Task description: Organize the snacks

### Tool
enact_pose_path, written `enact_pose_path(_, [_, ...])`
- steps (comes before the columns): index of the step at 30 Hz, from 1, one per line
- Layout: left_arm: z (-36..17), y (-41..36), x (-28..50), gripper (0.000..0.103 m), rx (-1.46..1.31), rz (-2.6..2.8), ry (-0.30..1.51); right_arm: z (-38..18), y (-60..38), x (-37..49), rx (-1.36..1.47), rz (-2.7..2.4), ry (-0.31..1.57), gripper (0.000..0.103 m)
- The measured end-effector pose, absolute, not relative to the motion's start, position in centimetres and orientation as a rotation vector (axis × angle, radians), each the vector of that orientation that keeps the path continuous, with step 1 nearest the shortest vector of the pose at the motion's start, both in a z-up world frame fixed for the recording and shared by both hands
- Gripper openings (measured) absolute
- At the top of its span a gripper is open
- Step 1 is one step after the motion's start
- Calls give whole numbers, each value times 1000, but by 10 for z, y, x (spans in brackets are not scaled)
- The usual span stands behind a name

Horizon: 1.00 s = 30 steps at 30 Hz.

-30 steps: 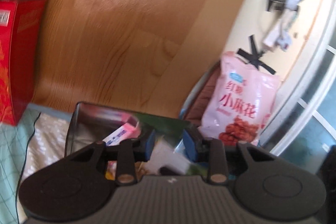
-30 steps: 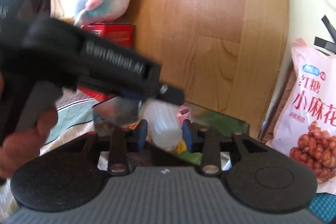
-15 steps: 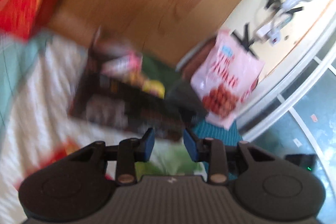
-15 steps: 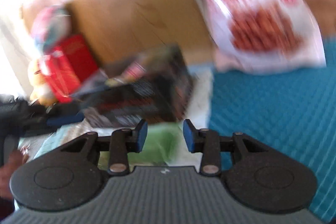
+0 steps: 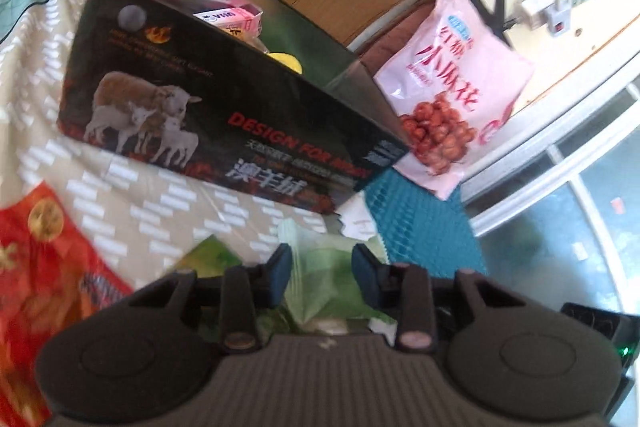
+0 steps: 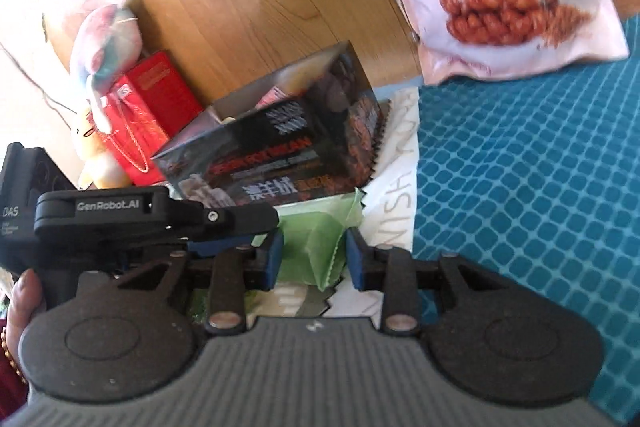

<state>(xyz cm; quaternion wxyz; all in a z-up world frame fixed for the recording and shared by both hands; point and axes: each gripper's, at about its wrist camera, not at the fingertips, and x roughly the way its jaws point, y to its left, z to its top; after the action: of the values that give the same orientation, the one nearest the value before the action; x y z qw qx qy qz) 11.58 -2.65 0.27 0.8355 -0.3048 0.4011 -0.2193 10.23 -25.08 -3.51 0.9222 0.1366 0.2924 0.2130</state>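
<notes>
In the left wrist view, the left gripper [image 5: 320,273] is hovering with its fingers parted around a green packet [image 5: 328,279], not pressing it. Beyond, a black box [image 5: 224,115] is sitting open, with a pink bag [image 5: 452,75] to its right. The right gripper [image 6: 311,259] is closing on the same packet, fingers not yet touching.

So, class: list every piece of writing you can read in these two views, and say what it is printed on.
"DESIGN FOR": black box.
"澳羊绒": same box.
"小麻花": pink snack bag.
"GenRobot.AI": left claw.
"DAS": black device.
"NISH": white paper.
Smaller print on the box and bag, and the pink carton, is too blurred to read.
</notes>
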Motion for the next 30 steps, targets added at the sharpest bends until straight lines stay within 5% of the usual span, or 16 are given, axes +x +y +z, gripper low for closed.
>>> enact_pose_path(13, [83, 22, 103, 35, -649, -413, 575, 30, -194, 96, 156, 518, 303, 24])
enact_pose_path(25, [83, 52, 165, 35, -679, -297, 552, 18, -157, 173, 144, 507, 332, 24])
enact_pose_path(30, [67, 50, 176, 34, -696, -290, 591, 8, -150, 182, 81, 442, 337, 32])
